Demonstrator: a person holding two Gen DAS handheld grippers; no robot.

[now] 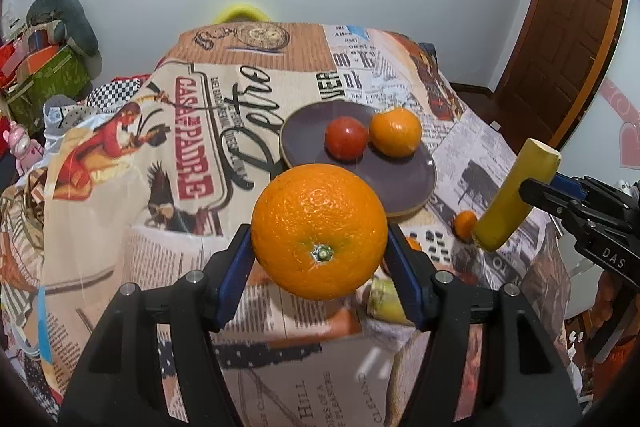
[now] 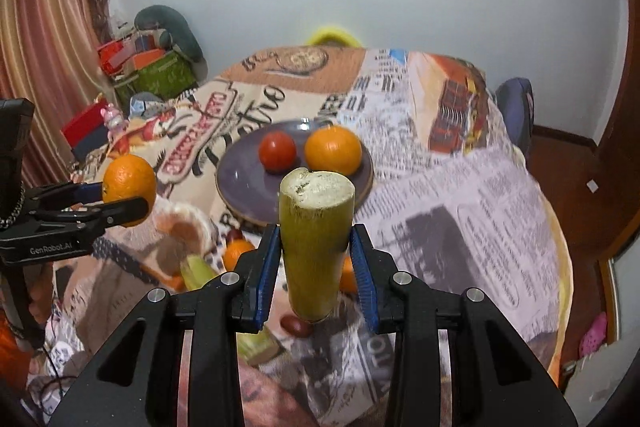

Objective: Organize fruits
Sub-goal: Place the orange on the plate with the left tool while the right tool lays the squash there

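Observation:
My left gripper (image 1: 319, 239) is shut on a large orange (image 1: 319, 231), held above the table's near edge; it also shows at the left of the right wrist view (image 2: 129, 189). My right gripper (image 2: 316, 259) is shut on a yellow-green sugarcane piece (image 2: 316, 247), held upright; in the left wrist view the piece (image 1: 514, 195) is at the right. A purple plate (image 1: 308, 119) (image 2: 240, 183) beyond both grippers holds a tomato (image 1: 346, 138) (image 2: 277, 151) and an orange (image 1: 395, 131) (image 2: 333, 150).
Loose fruit lies on the patterned tablecloth (image 2: 460, 187) below the grippers: small oranges (image 1: 465, 223) (image 2: 237, 251), another cane piece (image 1: 386, 301) (image 2: 198, 269), a dark red fruit (image 2: 296, 325). Boxes (image 2: 154, 69) stand at the far left; a wooden door (image 1: 568, 27) is at right.

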